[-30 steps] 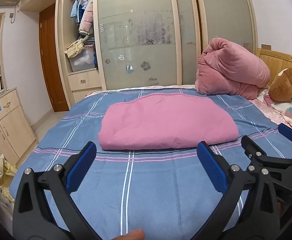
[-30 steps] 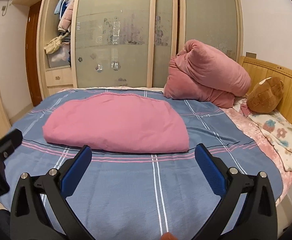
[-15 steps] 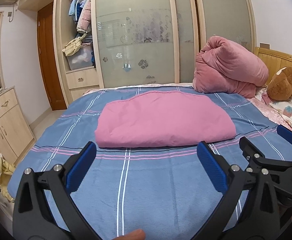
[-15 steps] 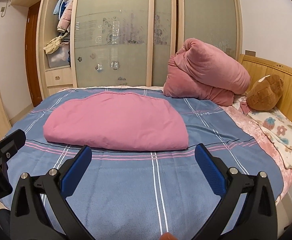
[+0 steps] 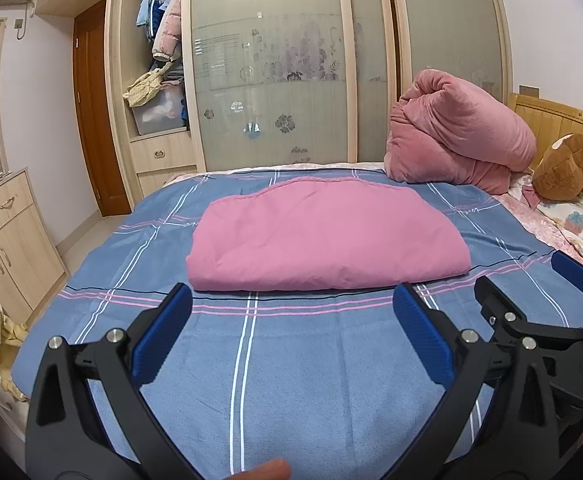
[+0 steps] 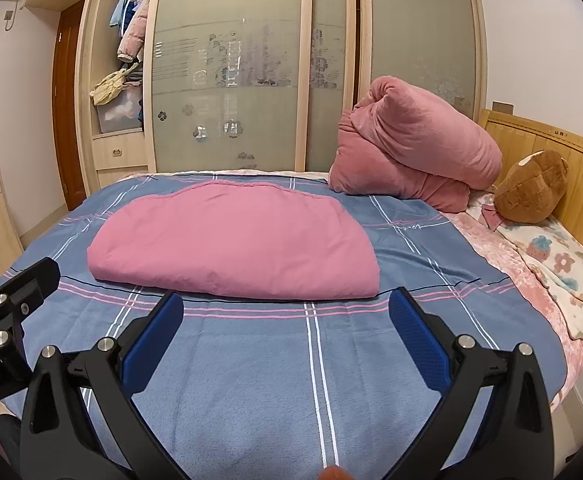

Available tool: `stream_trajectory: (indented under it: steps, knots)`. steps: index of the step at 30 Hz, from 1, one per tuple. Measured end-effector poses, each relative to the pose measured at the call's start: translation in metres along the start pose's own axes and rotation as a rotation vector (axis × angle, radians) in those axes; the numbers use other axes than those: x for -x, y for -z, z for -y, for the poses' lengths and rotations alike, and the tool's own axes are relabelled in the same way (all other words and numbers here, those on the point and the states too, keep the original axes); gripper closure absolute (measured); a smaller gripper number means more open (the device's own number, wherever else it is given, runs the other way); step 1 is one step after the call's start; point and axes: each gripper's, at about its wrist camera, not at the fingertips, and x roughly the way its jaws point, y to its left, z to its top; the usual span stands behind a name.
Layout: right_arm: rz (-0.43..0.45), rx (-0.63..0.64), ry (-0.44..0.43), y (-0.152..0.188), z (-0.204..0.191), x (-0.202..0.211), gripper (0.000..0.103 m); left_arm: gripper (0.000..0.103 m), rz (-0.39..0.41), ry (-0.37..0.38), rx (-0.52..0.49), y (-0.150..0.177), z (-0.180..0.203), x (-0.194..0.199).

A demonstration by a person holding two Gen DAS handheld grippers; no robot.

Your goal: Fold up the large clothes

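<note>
We see a pink cloth (image 5: 327, 236) folded flat in the middle of the blue bed (image 5: 291, 368). Our left gripper (image 5: 291, 304) and right gripper (image 6: 285, 310) hang above the bed near the cloth, not touching it. Both have jaws spread wide and hold nothing.

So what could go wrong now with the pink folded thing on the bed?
1. The pink folded cloth looks puffy, so pinching only its top layer could pull the fold open.
2. The left hand-held gripper and right hand-held gripper are both open and close side by side, so they might bump.
3. Dragging it could rumple the blue plaid bedcover.
</note>
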Motion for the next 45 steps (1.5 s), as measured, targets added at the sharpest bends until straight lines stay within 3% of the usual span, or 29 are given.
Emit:
stream_trajectory:
  steps: [45]
  knots:
    - [-0.008,0.009,-0.006,0.0052,-0.0045,0.0035,0.001,0.002,-0.011,0.006,0.01,0.0082,0.0029,-0.0014]
